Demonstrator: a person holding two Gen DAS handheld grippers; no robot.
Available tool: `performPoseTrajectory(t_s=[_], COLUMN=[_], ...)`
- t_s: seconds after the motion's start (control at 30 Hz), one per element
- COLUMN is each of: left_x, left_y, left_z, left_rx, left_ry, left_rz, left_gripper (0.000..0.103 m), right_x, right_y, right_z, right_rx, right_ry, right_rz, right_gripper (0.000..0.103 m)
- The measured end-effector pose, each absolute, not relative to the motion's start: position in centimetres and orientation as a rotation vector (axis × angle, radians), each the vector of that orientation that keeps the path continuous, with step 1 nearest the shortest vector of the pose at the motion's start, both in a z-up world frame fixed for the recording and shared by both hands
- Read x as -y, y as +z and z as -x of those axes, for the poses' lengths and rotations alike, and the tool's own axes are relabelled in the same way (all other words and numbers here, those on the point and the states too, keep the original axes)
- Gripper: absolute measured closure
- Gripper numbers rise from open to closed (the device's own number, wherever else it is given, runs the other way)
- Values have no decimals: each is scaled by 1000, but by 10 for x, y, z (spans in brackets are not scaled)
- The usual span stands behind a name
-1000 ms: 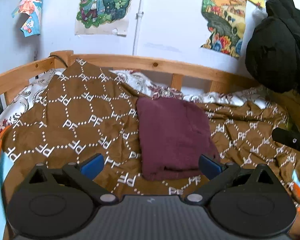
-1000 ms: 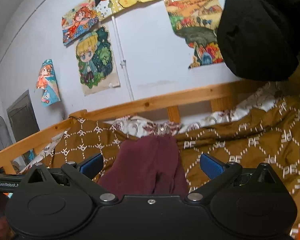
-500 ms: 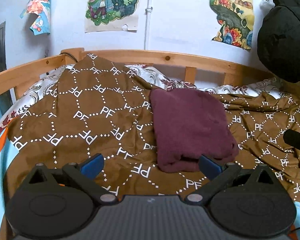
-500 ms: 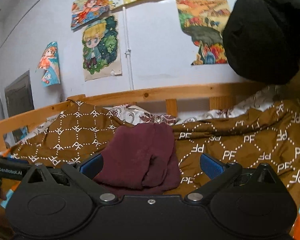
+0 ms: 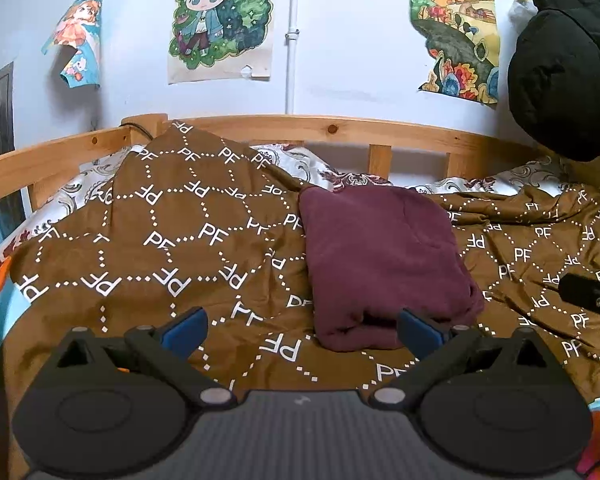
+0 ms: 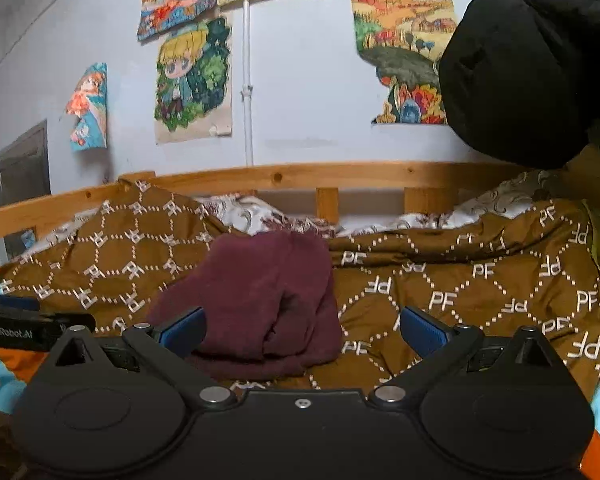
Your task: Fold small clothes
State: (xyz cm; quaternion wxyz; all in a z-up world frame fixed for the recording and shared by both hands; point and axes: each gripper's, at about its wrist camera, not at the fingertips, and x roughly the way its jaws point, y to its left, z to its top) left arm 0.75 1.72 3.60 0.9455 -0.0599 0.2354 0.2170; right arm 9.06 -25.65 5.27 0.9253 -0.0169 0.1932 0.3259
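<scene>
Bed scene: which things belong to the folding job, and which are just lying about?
Job:
maroon garment, folded, on the brown cover
left gripper, open
right gripper, open

Lying about:
black jacket
posters
wooden rail
floral sheet

Right gripper (image 6: 302, 330), fingers spread wide and empty, hovers near a folded maroon garment (image 6: 260, 300) lying on a brown patterned bedspread (image 6: 480, 280).

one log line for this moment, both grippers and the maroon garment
left gripper: open, empty | right gripper: open, empty | maroon garment: folded, on brown blanket, untouched
</scene>
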Motion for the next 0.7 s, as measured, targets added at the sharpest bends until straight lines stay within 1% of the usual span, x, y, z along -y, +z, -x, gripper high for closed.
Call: performPoseTrajectory(t_s=[0.7], left_x=[-18], left_y=[37], left_z=[-6], left_rx=[-480], left_ry=[434], left_rz=[118], left_gripper=[1], right_x=[257], right_y=[52], right_z=[-89], right_rx=[-399], right_ry=[659], right_rz=[35], right_gripper=[1])
